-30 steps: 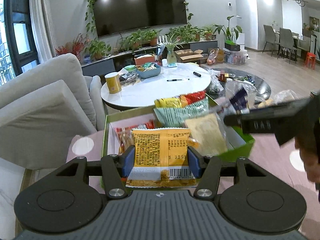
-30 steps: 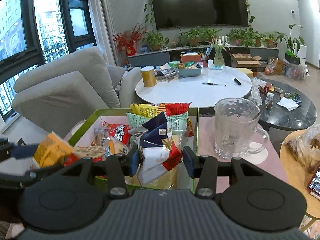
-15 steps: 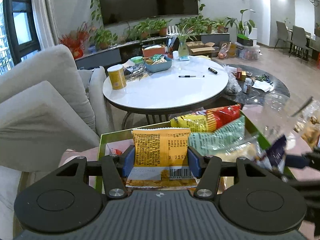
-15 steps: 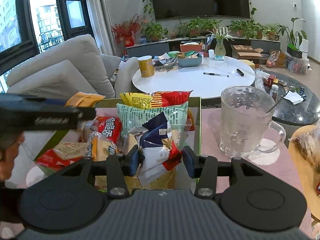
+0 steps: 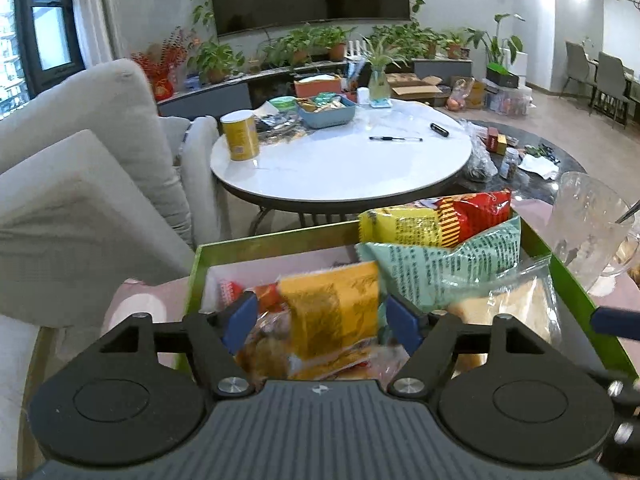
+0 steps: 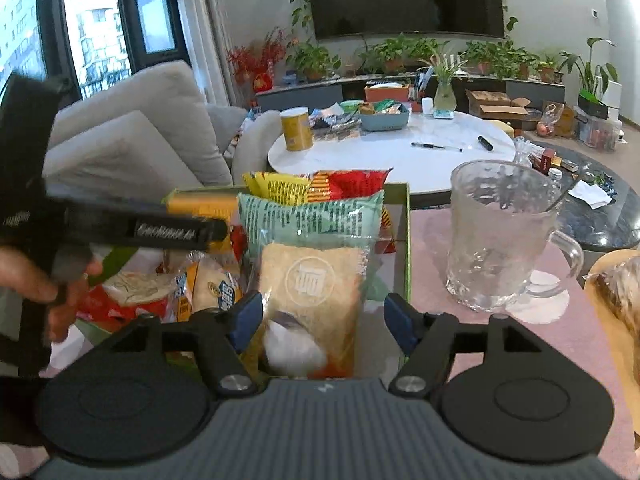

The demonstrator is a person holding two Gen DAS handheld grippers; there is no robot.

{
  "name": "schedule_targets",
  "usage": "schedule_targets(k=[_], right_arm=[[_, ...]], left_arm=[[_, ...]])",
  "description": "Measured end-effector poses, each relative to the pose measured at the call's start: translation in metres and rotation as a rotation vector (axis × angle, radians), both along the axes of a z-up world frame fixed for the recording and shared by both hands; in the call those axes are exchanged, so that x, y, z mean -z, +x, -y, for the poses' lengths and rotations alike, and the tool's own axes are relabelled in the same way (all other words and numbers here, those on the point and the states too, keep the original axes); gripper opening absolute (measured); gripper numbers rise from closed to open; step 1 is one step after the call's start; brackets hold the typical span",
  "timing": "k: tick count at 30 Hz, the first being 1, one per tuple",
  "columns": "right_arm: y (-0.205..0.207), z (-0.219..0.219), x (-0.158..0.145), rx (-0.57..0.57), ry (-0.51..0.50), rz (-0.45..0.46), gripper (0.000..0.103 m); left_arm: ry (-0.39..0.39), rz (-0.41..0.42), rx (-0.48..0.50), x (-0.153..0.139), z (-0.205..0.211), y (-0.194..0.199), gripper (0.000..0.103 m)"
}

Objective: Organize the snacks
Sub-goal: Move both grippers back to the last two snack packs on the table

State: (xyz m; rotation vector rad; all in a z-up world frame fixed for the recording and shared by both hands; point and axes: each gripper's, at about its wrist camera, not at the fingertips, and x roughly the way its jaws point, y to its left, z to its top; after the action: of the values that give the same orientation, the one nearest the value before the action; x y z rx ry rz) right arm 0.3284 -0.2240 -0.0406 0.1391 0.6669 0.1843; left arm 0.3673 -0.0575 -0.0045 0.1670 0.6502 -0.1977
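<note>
Left wrist view: the left gripper (image 5: 322, 316) fingers, clamped on the yellow packet (image 5: 334, 312) earlier, are opening around it inside the green tray (image 5: 276, 240). Right gripper (image 6: 323, 318) fingers are also opening, letting the dark packet drop away above the tray's clear-bagged cracker pack (image 6: 316, 280).

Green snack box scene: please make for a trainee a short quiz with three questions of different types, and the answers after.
1. True or false: the left gripper presses its pads on the orange-yellow snack packet.
2. Which object stands on the pink surface right of the green box? A. glass mug B. kettle C. bowl
3. Fill in: behind the pale green bag, at the far end of the box, leans a yellow and ____ bag.

Key
1. False: its jaws are opening and the pads stand clear of the packet between them.
2. A, the glass mug.
3. red
</note>
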Motion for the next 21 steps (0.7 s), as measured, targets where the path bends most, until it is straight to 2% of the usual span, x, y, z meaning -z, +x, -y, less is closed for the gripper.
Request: schedule_targets(k=[9, 21], right_arm=[[-0.027, 0.008, -0.01, 0.031, 0.007, 0.013, 0.085], [-0.055, 0.008, -0.018, 0.026, -0.003, 0.002, 0.085]], left_arm=[[-0.041, 0.005, -0.047, -0.006, -0.031, -0.055, 0.077], [-0.059, -0.04, -0.031, 0.001, -0.041, -0.118, 0.079]])
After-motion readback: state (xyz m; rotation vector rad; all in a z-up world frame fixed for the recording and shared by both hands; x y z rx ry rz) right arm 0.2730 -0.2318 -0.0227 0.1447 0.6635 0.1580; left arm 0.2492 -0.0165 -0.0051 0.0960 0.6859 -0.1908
